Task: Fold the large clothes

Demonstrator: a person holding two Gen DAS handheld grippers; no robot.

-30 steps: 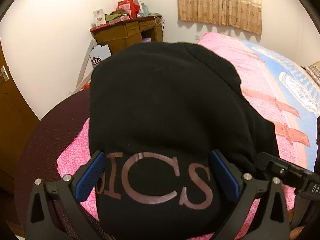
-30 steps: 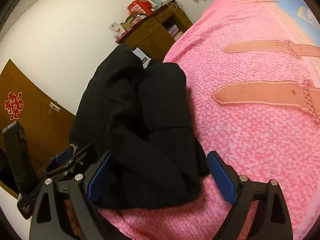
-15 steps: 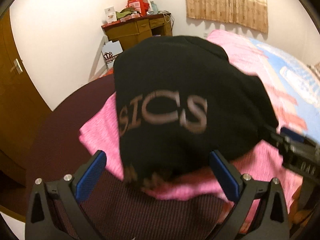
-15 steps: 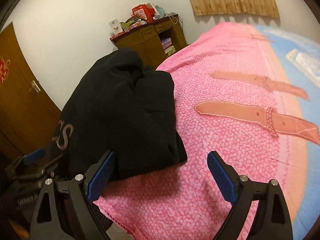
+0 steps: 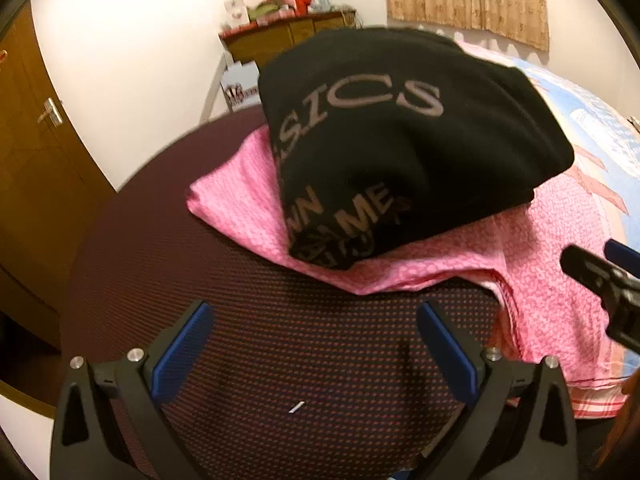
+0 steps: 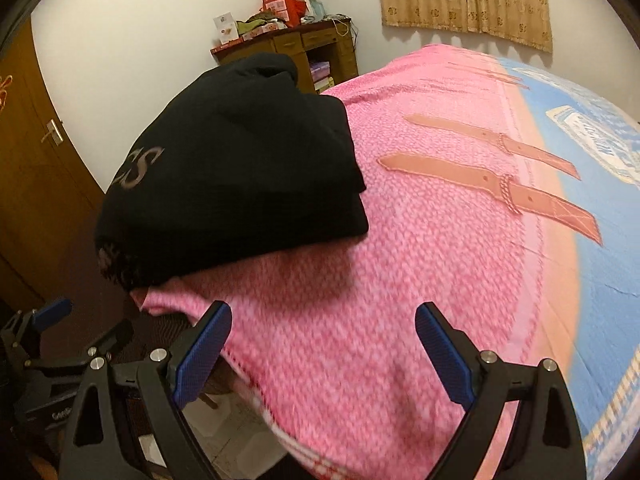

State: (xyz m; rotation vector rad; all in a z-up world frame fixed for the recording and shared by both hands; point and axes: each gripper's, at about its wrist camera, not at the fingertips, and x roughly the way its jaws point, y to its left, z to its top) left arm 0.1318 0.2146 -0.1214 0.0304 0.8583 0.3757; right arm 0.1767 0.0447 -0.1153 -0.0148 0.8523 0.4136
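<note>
A black garment [image 5: 400, 148] with grey lettering lies folded in a thick bundle on the corner of the pink bedspread [image 5: 552, 248]; it also shows in the right wrist view [image 6: 240, 172]. My left gripper [image 5: 316, 344] is open and empty, held back from the bundle over a dark dotted surface [image 5: 280, 340]. My right gripper [image 6: 324, 344] is open and empty over the pink bedspread's [image 6: 420, 240] near edge, to the right of the bundle. The right gripper's tip shows in the left wrist view [image 5: 600, 276], and the left gripper shows in the right wrist view [image 6: 52, 332].
A wooden desk [image 6: 296, 52] piled with boxes stands against the far wall. A brown door [image 5: 36, 152] is on the left. Curtains [image 6: 468, 0] hang at the back. The bedspread turns blue [image 6: 600, 220] to the right.
Both grippers have pulled back from the black bundle, which now lies farther ahead. More of its lettering shows in the left wrist view.
</note>
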